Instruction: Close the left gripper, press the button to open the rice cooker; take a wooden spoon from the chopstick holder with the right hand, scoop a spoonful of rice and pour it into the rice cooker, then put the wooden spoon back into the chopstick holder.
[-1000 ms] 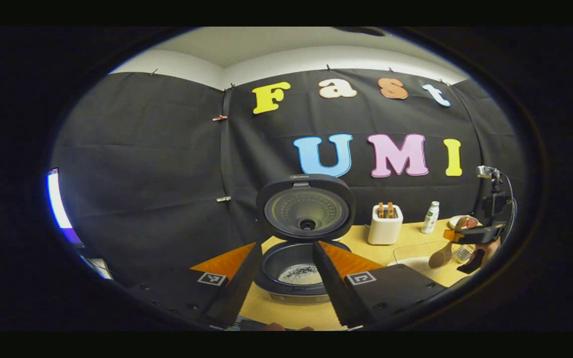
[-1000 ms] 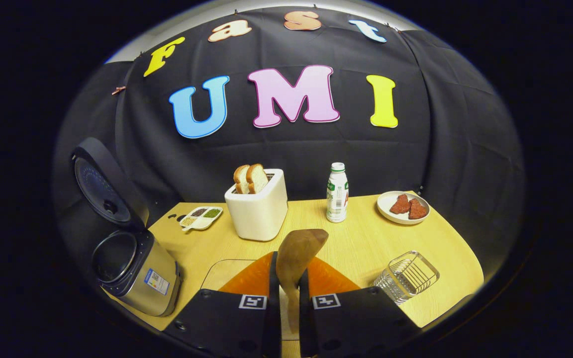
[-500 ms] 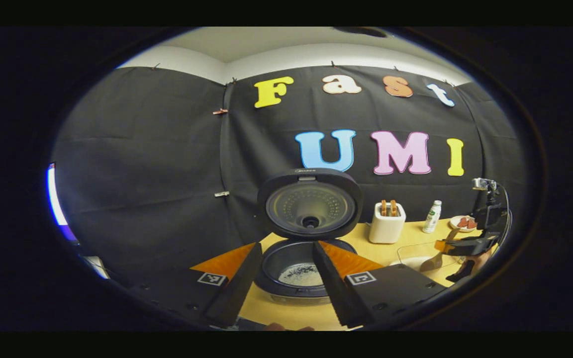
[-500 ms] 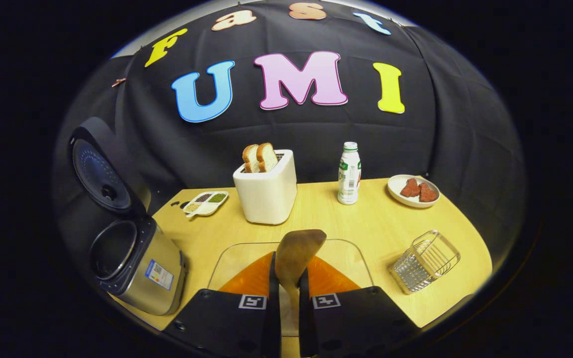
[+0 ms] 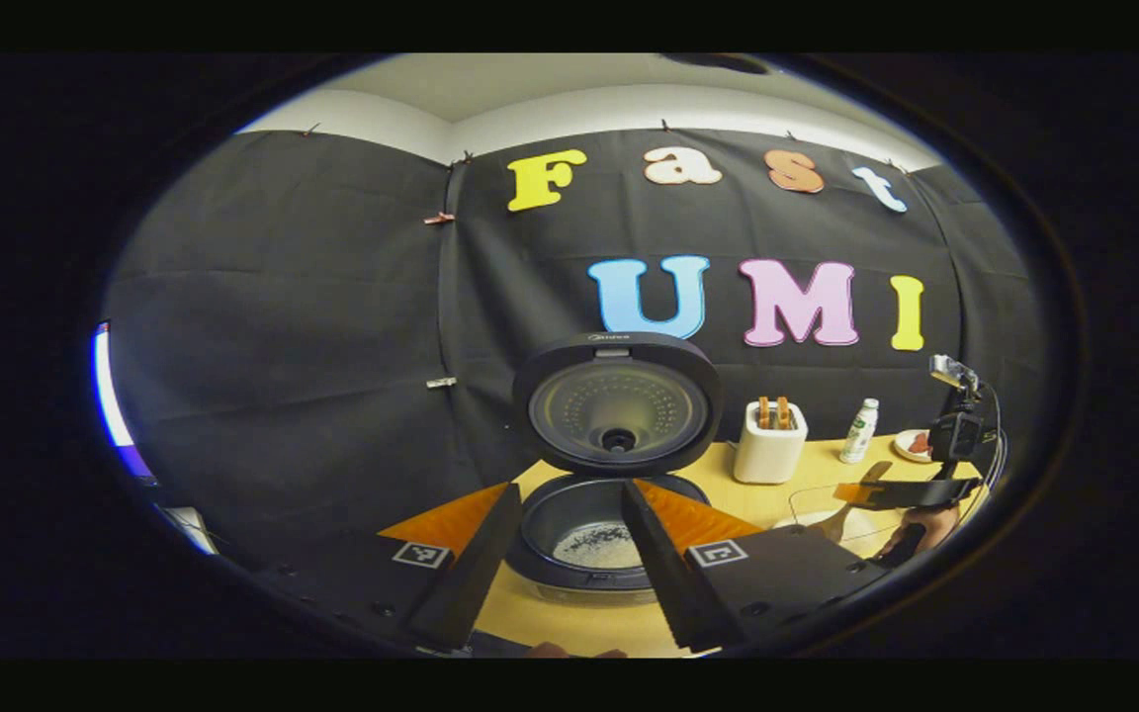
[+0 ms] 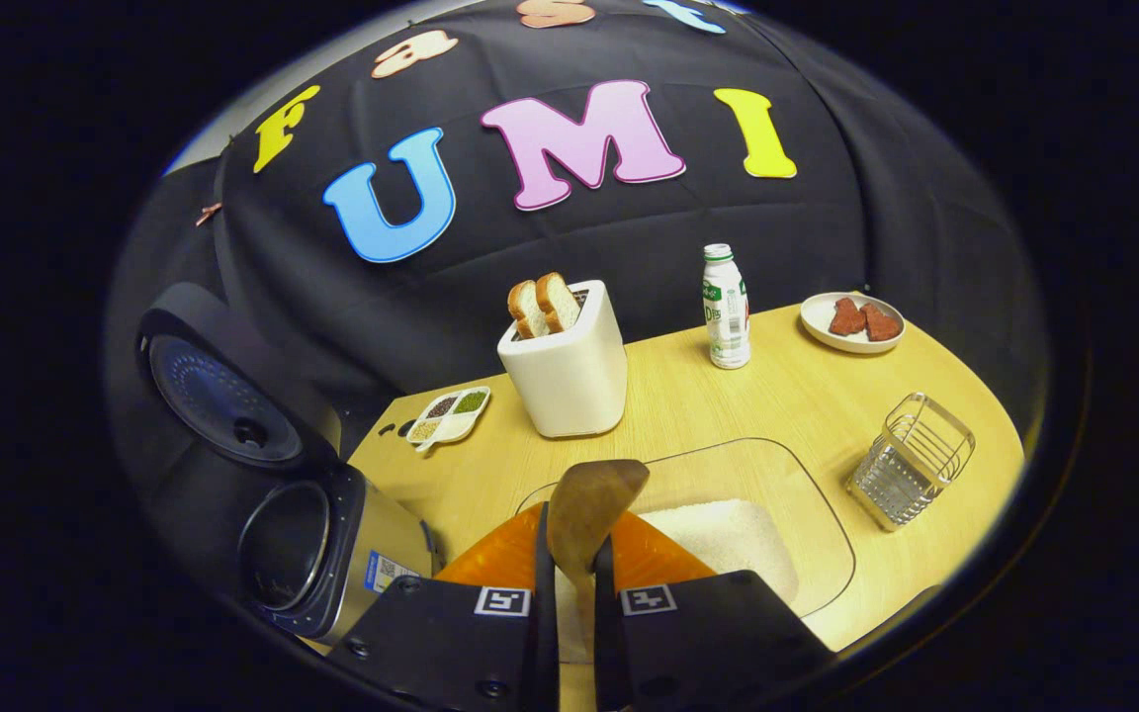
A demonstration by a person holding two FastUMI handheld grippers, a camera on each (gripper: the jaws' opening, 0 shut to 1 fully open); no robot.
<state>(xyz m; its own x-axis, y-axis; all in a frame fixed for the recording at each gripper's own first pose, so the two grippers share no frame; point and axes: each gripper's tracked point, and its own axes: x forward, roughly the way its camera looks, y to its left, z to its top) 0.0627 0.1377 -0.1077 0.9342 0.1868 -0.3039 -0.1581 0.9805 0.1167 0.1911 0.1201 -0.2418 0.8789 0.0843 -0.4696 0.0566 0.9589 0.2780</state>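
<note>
Left gripper view: low and close before the open black rice cooker (image 5: 615,465), facing straight at its raised lid and the black cloth wall, own fingers (image 5: 471,569) spread at the bottom, the other gripper (image 5: 901,491) far off at the right edge. Right gripper view: higher, tilted down over the pale wooden table (image 6: 787,396), near the clear glass tray of white rice (image 6: 728,534), facing the wall, rice cooker (image 6: 322,554) at lower left. Shared: rice cooker, white toaster (image 5: 769,445) (image 6: 565,371), white bottle (image 5: 860,431) (image 6: 726,307), table and wall.

Black gripper (image 6: 574,593) bodies, square markers, apparently small screws.
</note>
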